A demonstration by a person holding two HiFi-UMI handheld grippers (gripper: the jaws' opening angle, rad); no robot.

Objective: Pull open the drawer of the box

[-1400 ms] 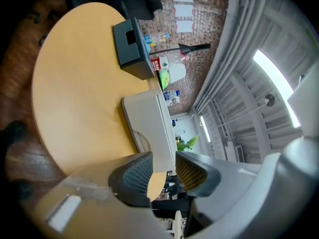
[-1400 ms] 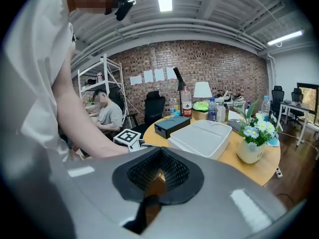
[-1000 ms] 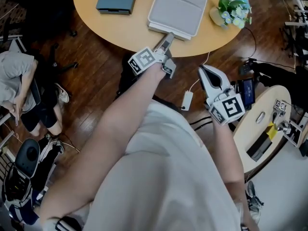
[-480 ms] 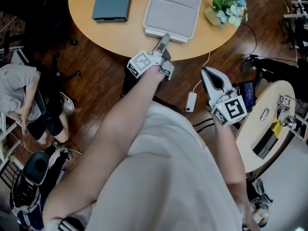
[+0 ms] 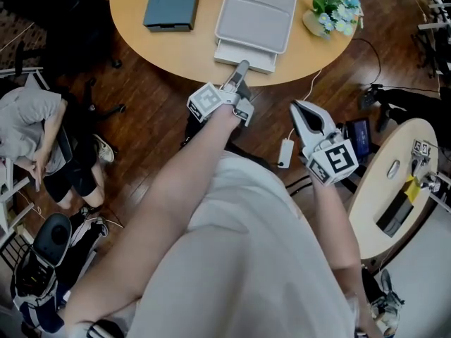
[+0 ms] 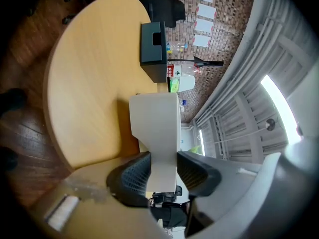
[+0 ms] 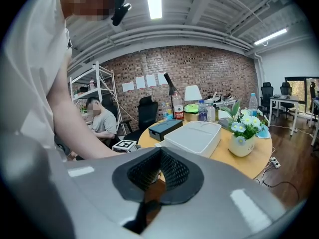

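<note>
Head view: the grey box lies at the round tabletop's near edge, its drawer a little way out, with the left gripper at the drawer's front. Left gripper view: jaws closing, pads pressing that pale front — the pulling step, I judge; next comes a straight draw nearward. Right gripper view: the right gripper hangs idle — jaws together, empty.

Left arm: bare, stretched forward.
Left gripper: 2 jaws closing, pads pressing the pale grey plastic drawer front between them.
Right gripper: behind-right of left gripper, jaws together, empty.
</note>
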